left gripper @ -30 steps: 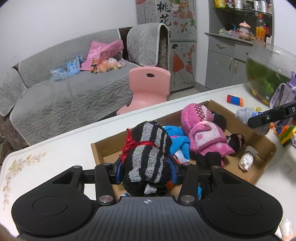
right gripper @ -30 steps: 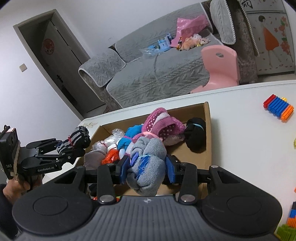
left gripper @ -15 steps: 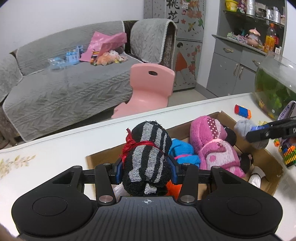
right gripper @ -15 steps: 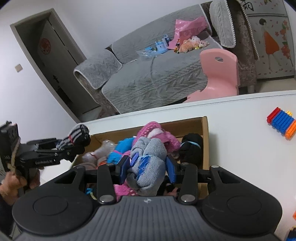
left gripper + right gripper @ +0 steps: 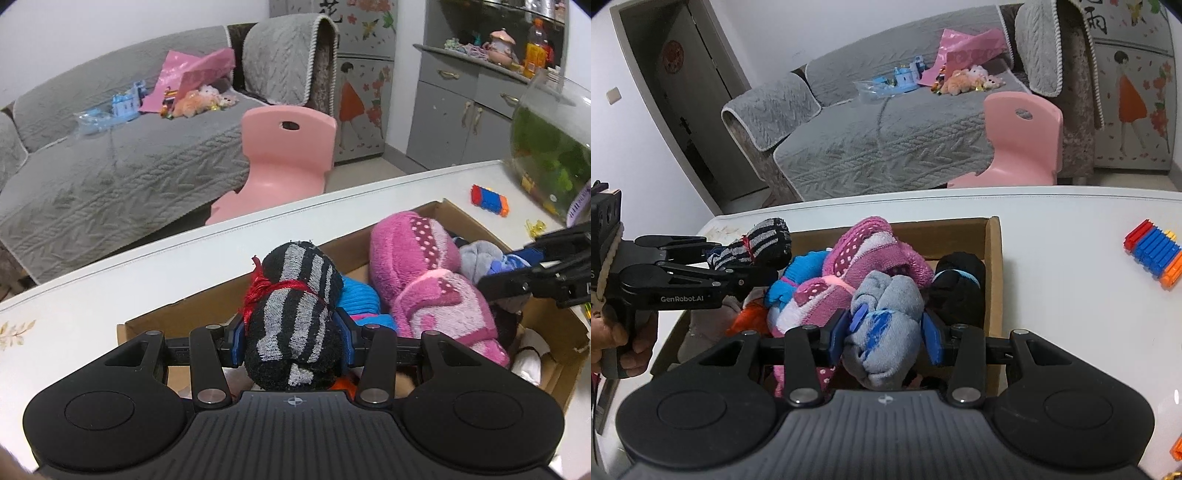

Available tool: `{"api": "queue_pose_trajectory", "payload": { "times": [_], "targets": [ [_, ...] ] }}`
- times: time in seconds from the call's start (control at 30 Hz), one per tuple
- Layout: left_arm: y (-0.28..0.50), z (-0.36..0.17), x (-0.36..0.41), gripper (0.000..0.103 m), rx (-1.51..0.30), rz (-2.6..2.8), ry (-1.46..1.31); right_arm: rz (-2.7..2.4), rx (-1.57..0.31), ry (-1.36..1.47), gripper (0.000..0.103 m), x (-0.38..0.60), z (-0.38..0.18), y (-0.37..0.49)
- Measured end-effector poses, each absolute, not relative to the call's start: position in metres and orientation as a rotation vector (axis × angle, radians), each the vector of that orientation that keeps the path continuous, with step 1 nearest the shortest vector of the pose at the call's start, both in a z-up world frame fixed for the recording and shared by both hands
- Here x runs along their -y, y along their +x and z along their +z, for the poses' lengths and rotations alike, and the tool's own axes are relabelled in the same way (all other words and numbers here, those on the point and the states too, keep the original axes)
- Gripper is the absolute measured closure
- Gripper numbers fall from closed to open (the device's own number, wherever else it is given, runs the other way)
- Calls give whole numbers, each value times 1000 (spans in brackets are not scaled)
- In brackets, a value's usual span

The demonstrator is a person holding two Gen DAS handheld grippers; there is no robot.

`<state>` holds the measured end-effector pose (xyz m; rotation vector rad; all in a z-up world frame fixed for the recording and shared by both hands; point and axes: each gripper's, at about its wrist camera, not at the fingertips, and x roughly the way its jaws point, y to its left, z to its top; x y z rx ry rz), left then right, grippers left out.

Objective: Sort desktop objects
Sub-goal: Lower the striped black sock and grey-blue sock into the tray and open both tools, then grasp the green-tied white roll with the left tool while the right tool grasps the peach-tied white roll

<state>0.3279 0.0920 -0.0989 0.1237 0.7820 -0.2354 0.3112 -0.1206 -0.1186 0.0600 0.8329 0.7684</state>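
My left gripper (image 5: 291, 328) is shut on a black and grey striped sock roll (image 5: 295, 306) tied with red thread, held above the left end of a cardboard box (image 5: 436, 210). My right gripper (image 5: 884, 332) is shut on a grey and blue sock roll (image 5: 886, 317), held above the same box (image 5: 993, 266). The box holds a pink dotted sock bundle (image 5: 871, 251), a blue sock roll (image 5: 801, 273), a black roll (image 5: 960, 277) and an orange piece (image 5: 750, 317). The left gripper also shows in the right wrist view (image 5: 764, 258), and the right gripper in the left wrist view (image 5: 517, 273).
A stack of red, blue and orange bricks (image 5: 1152, 254) lies on the white table right of the box; it also shows in the left wrist view (image 5: 489, 199). A glass fishbowl (image 5: 554, 147) stands at the far right. A pink chair (image 5: 284, 155) and a grey sofa (image 5: 110, 166) are behind the table.
Both grippers have moved in over the box with their sock rolls still held. The right gripper has drawn closer to the left one.
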Motion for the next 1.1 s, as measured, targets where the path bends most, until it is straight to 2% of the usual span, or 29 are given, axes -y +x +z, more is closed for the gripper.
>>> {"api": "queue_pose_trajectory", "payload": {
  "times": [0.2, 0.33, 0.43, 0.67, 0.73, 0.83, 1.03, 1.1],
  "targets": [
    [331, -105, -96, 47, -813, -205, 136, 745, -832, -9, 62, 109, -122, 305],
    [325, -103, -99, 26, -797, -175, 139, 705, -839, -72, 62, 104, -126, 304],
    [316, -96, -105, 19, -776, -176, 114, 702, -829, -101, 60, 102, -127, 299],
    [281, -70, -108, 14, -714, -185, 116, 696, -766, -75, 26, 118, -105, 285],
    [267, -62, -110, 13, -693, -187, 103, 694, -743, -74, 26, 125, -94, 278],
    [239, -51, -114, 11, -663, -193, 74, 707, -703, -48, 16, 136, -77, 262],
    [156, -41, -112, 0, -596, -243, 68, 772, -612, 55, 5, 170, -61, 197],
    [128, -47, -105, 0, -601, -278, 75, 784, -608, 77, 0, 176, -68, 171]
  ]
}}
